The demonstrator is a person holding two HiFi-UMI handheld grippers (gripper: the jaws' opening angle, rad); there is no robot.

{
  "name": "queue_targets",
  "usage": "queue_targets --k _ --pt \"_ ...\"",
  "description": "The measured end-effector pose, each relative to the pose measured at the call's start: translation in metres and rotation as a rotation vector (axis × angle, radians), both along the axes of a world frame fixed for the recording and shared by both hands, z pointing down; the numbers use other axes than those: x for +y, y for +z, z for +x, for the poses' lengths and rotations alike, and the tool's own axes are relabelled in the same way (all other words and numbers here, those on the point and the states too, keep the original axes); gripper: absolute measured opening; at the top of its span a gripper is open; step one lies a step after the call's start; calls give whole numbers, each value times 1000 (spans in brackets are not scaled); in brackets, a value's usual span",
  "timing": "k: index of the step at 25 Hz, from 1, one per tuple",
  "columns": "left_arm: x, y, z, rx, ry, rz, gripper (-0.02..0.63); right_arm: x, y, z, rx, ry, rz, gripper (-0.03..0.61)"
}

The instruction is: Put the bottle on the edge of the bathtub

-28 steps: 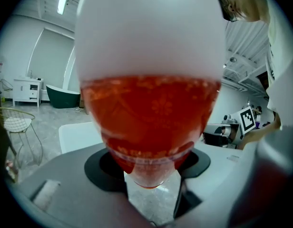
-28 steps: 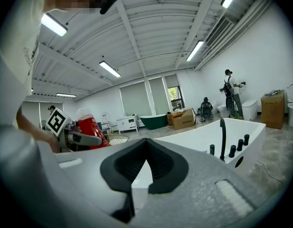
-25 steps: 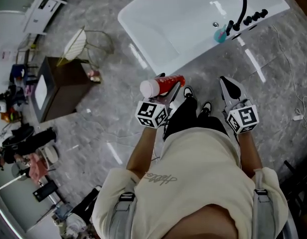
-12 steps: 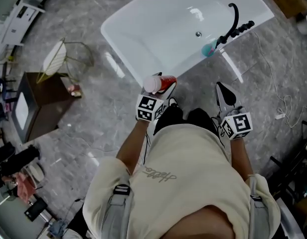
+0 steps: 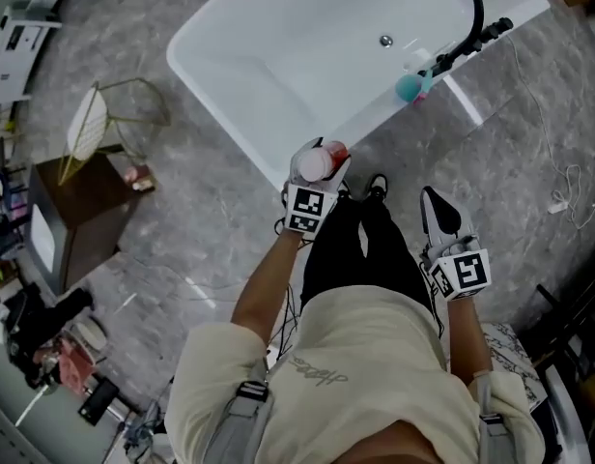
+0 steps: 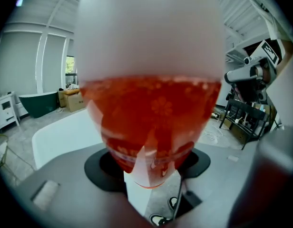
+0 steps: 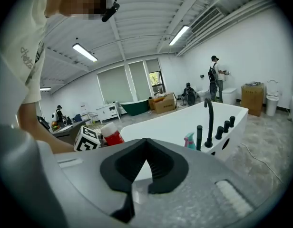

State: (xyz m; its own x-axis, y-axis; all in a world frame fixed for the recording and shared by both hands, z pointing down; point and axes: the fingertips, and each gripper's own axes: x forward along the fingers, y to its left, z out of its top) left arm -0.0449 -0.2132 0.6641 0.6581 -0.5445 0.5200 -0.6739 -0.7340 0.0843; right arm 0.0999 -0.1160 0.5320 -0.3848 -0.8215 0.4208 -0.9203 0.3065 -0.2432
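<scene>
A red bottle with a white cap is held by my left gripper, whose jaws are shut on its body. It hangs above the floor just in front of the white bathtub's near rim. In the left gripper view the bottle fills most of the picture, and the tub lies behind it. My right gripper is shut and holds nothing, low at my right side. From the right gripper view the bottle shows at the left, in front of the tub.
A black faucet and a teal spray bottle stand on the tub's right end. A wire-frame chair and a dark cabinet stand at the left. Cables lie on the floor at the right. People stand far off.
My left gripper has carried the bottle forward to the tub's near rim, with its cap now turned up toward the head camera. The right gripper has stayed low at my side.
</scene>
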Motion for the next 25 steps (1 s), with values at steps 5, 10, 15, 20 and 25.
queue_targets --k 5,10,15,20,25 --pt "-21 48 15 -33 -9 -11 304 -4 25 11 58 -18 -25 2" --pt "-29 85 25 -96 -3 -20 304 -2 45 22 52 -40 -71 2" --pt "-29 99 30 -134 1 -41 305 -4 49 34 20 -22 -97 2" --pt "-26 103 33 -160 4 -24 308 -11 50 41 13 -15 -109 2" --pt "-25 103 35 -171 -7 7 314 -13 54 38 0 -16 -118 2"
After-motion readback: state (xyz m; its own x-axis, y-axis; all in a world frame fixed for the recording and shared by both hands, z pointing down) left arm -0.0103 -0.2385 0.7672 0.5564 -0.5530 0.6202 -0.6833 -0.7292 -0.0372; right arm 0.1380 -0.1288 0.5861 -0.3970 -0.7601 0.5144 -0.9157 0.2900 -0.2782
